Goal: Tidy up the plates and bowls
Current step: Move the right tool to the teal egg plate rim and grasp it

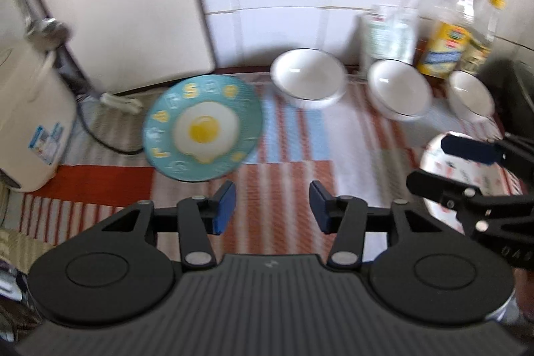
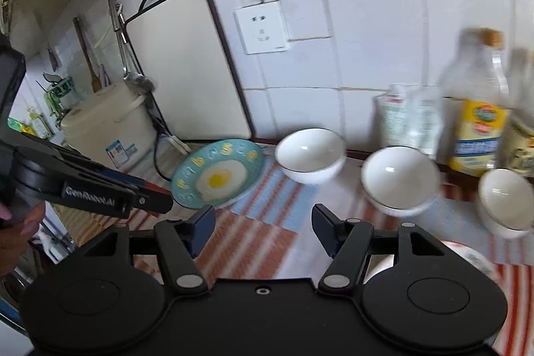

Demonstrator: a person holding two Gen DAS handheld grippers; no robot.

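Left wrist view: left gripper (image 1: 272, 206), fingers spread, holding nothing, above the striped cloth-covered surface (image 1: 293, 162). Round teal plate with fried-egg print (image 1: 202, 128) ahead to the left. Three white ceramic bowls (image 1: 308, 77) in a row behind. White patterned plate (image 1: 464, 169) at right, under the right gripper (image 1: 444, 165), fingers apart.

Right wrist view: right gripper, fingers spread, empty. Clear oil bottle with yellow label (image 2: 475, 109) behind the bowls.

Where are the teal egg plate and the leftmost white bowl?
teal egg plate (image 1: 202, 128), left wrist view, on the printed yolk at its centre.
leftmost white bowl (image 2: 308, 152), right wrist view, on its bare inner wall.
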